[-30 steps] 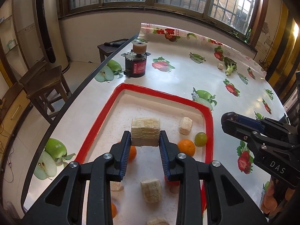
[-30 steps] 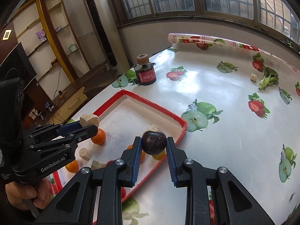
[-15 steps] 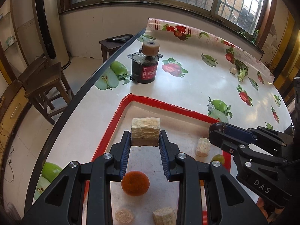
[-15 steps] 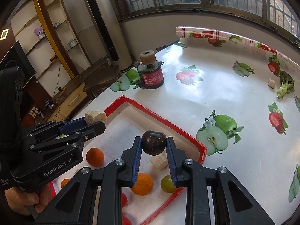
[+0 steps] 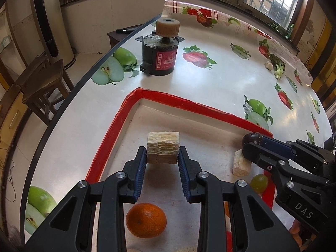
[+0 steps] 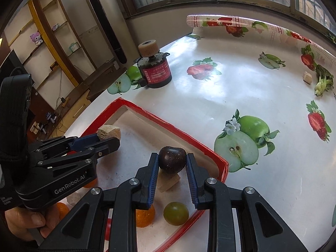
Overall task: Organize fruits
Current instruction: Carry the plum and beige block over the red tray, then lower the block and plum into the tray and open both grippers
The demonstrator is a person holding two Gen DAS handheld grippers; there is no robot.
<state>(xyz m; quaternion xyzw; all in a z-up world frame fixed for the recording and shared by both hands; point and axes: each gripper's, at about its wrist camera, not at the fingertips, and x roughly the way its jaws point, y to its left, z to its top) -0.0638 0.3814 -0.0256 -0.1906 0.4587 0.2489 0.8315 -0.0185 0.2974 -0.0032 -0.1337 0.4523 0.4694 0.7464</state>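
My left gripper (image 5: 162, 154) is shut on a tan layered block (image 5: 163, 147) and holds it above the far part of the red-rimmed tray (image 5: 184, 103). My right gripper (image 6: 172, 163) is shut on a dark plum (image 6: 172, 159) above the tray's right corner (image 6: 210, 153). The plum also shows in the left wrist view (image 5: 252, 138). In the tray lie an orange (image 5: 146, 220), a green grape (image 5: 258, 183) and a tan chunk (image 5: 241, 163). The right wrist view shows the grape (image 6: 176, 213), an orange (image 6: 146, 217) and the chunk (image 6: 168, 182) under the plum.
A black motor with a red label and a tan wheel (image 5: 162, 52) stands beyond the tray. A broccoli piece (image 6: 323, 82) and a small tan chunk (image 6: 307, 77) lie at the far right. The table edge (image 5: 63, 113) runs along the left, with a wooden stool (image 5: 42, 79) below.
Both grippers have moved forward over the tray toward its far end, each still holding its item. The motor looks nearer.
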